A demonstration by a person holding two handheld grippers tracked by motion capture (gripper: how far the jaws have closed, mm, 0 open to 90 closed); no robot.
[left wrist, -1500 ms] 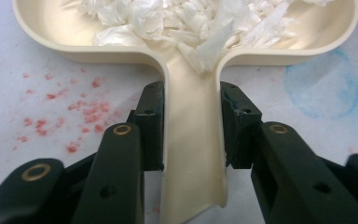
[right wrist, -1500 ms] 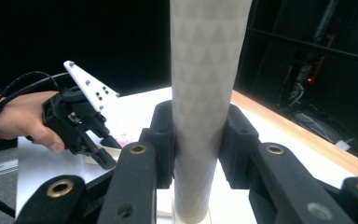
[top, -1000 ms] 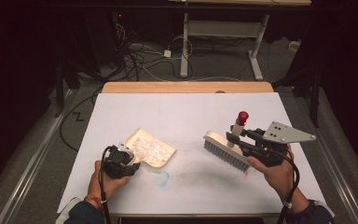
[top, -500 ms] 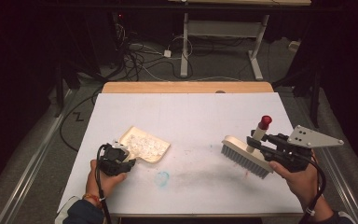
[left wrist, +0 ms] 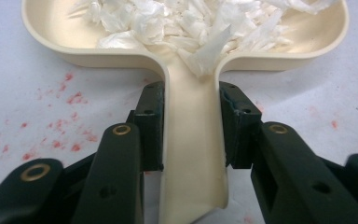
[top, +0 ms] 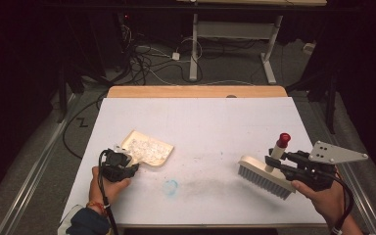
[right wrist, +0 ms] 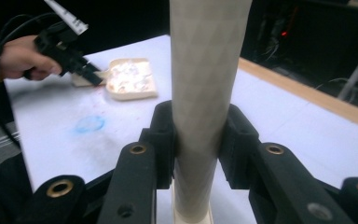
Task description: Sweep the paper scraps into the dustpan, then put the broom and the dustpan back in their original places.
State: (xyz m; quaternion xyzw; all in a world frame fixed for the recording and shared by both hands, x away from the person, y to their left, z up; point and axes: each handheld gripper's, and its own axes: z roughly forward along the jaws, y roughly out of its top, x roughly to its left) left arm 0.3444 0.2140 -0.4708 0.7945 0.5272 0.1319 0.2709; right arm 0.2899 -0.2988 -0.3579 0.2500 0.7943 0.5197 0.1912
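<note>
We had the left gripper (top: 127,164) pinching the flat handle of the cream plastic dustpan (top: 148,149), pads pressed on both sides of it (left wrist: 193,140). Dustpan sat on the white table (top: 200,122) at lower left of the high view, its tray full of white shredded plastic scraps (left wrist: 186,23). Right gripper (top: 280,163) clamped the cream cylindrical handle (right wrist: 203,93) of the grey-bristled brush (top: 267,175), red-capped, at lower right. Faint blue ring mark (top: 171,186) lay between them, near the front edge.
</note>
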